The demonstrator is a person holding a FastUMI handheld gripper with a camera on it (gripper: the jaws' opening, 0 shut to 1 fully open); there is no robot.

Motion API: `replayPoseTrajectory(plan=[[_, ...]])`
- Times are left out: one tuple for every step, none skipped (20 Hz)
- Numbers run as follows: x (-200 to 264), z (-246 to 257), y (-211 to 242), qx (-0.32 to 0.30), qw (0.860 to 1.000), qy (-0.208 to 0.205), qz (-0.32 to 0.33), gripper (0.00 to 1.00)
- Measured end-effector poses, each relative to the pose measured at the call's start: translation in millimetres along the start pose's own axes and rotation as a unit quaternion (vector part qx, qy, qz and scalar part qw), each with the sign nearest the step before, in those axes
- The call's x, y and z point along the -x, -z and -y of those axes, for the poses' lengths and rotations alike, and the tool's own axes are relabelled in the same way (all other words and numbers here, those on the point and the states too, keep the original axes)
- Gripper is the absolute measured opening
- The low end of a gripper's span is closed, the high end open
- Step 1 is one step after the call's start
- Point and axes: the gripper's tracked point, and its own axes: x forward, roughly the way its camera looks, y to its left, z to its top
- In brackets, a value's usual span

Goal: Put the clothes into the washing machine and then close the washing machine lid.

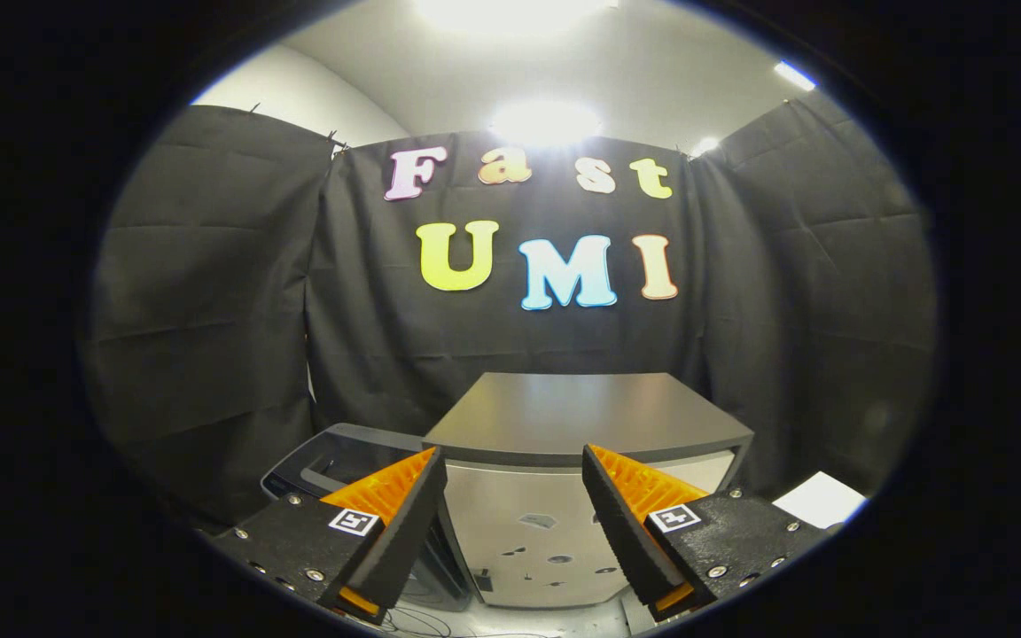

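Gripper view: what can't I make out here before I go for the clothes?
- Washing machine: whether this grey box with the flat top ahead is it; no opening or lid seam is clear.
- Dark bin to its left: the contents are hidden behind one finger.
- White item: cut off at the edge.
- Tool: open, holding nothing.

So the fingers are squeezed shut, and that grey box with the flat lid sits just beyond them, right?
Not quite. In the gripper view the fingers stand wide apart and hold nothing, so the gripper is open. The rest is right: the grey box with its flat lid sits just beyond them.
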Motion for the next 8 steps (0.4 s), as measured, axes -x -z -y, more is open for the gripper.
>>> replayPoseTrajectory(plan=[[3, 5, 1, 0.000, 1.000, 0.003, 0.002, 0.95], [7, 11, 2, 0.001, 1.000, 0.006, 0.004, 0.95], [11, 16, 2, 0.002, 1.000, 0.010, 0.007, 0.95], [13, 22, 3, 0.004, 1.000, 0.016, 0.009, 0.95], [15, 28, 4, 0.005, 1.000, 0.021, 0.011, 0.95], [16, 31, 6, 0.005, 1.000, 0.024, 0.012, 0.95], [17, 33, 7, 0.005, 1.000, 0.026, 0.013, 0.95], [19, 36, 8, 0.005, 1.000, 0.028, 0.014, 0.95]])
